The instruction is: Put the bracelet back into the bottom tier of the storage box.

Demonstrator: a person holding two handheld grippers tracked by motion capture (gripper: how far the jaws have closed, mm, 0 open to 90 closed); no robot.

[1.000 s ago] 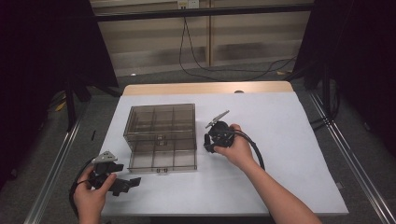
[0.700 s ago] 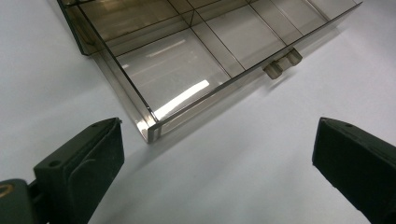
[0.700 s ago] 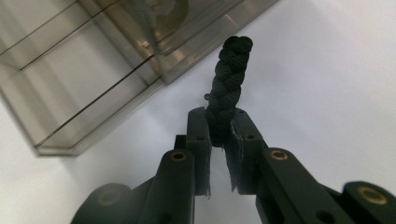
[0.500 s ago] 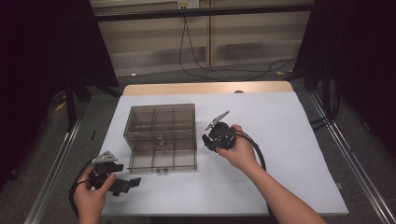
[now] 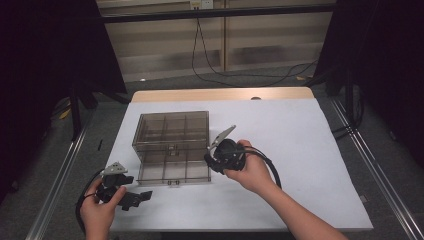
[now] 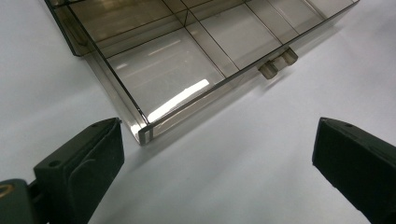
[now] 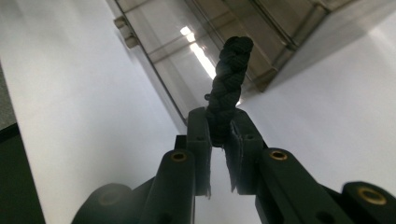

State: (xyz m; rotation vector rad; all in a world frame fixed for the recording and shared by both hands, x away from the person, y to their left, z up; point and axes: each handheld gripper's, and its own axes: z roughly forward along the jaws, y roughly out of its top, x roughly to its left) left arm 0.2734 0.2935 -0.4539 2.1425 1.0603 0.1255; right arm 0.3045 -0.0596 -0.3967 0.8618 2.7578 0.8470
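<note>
So the right hand-held gripper (image 7: 219,135) is clamped on a short black braided cord (image 7: 229,79), which sticks up out of the pinched jaws; they've just been closing on it. In the high view that gripper (image 5: 212,159) sits right at the right edge of the smoky clear plastic organizer box (image 5: 172,145), close to the open tray part in front. The box has a grid of compartments and lies on the white table (image 5: 300,150). The left hand-held gripper (image 5: 131,197) is down at the near left corner of the table with its jaws spread wide, nothing between them, pointing at the tray's corner (image 6: 144,133).
</note>
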